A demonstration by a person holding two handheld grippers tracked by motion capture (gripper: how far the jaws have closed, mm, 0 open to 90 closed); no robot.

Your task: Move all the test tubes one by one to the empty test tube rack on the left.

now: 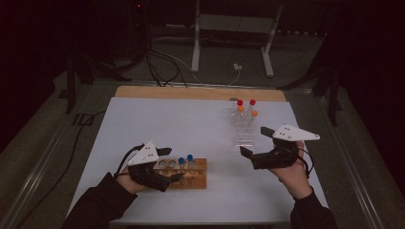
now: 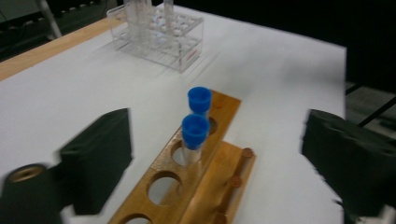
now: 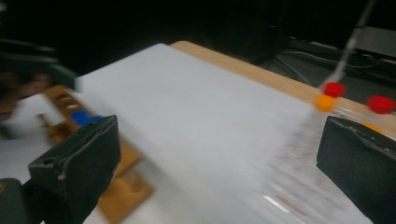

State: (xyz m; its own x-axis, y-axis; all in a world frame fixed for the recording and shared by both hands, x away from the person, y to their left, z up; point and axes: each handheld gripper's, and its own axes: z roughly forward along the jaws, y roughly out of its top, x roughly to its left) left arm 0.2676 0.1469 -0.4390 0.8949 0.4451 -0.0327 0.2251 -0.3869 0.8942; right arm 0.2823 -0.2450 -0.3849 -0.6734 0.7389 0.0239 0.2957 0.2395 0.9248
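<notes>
Down at the near left of the white table top (image 1: pixel 157 119): a wooden rack (image 1: pixel 184 172), honey-brown, low and oblong, lying flat, with a row of round holes along its upper board and small peg-like knobs on a lower ledge, seen in the left gripper view (image 2: pixel 187 177). Standing upright in two neighbouring holes: two clear tubes with blue caps (image 1: pixel 186 160), the nearer one (image 2: pixel 194 133) just ahead of the farther one (image 2: pixel 200 100), both caps flared and bright; the holes nearer the camera (image 2: pixel 164 187) bare. Left gripper (image 1: pixel 168 164) at the rack's left end, jaws spread wide to either side of the rack in its own view (image 2: pixel 215 163), nothing pinched, pads apart from the tubes. Farther off, toward the right rear of the table: a clear plastic rack (image 1: pixel 243 126) holding tubes with red caps (image 1: pixel 239 102) and orange caps (image 1: pixel 254 113), well apart from the wooden one. Right gripper (image 1: pixel 253 140) hovering just beside the near edge of that clear rack, jaws also spread wide and empty (image 3: pixel 219 163), its view blurred, with the orange cap (image 3: pixel 324 102) and red caps (image 3: pixel 334 88) ahead at the right.
</notes>
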